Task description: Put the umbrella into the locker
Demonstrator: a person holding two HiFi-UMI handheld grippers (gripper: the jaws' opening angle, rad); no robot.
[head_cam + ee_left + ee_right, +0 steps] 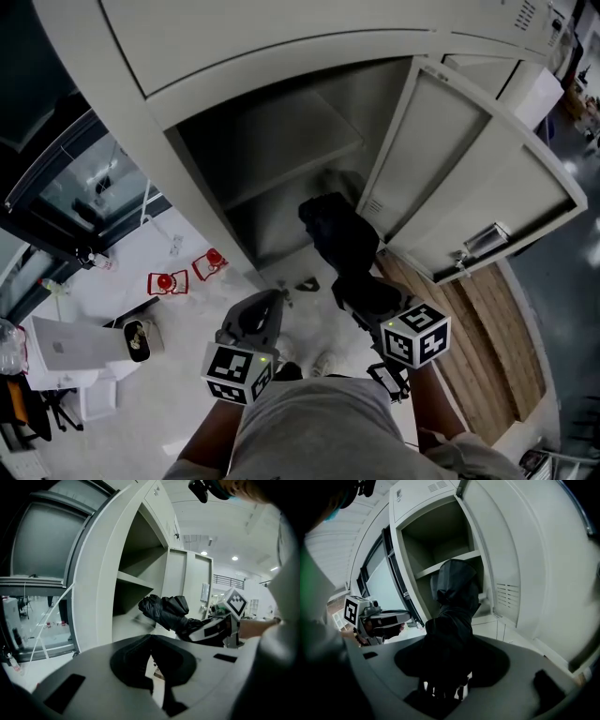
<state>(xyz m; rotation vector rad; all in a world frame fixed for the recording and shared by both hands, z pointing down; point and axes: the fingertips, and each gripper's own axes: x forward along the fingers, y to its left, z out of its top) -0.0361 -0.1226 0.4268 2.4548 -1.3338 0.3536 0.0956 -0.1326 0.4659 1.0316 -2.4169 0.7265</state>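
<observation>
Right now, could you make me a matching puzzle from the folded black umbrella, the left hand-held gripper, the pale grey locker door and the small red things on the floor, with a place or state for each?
Things:
1. folded black fabric umbrella
2. left hand-held gripper
3. pale grey metal locker door
4. two small red objects

Places or states:
A. swung open
B. lying on the white floor
C. clamped in the right hand-held gripper, pointing into the locker
D. holding nothing

Pairs: 1-C, 2-D, 3-A, 4-B.
</observation>
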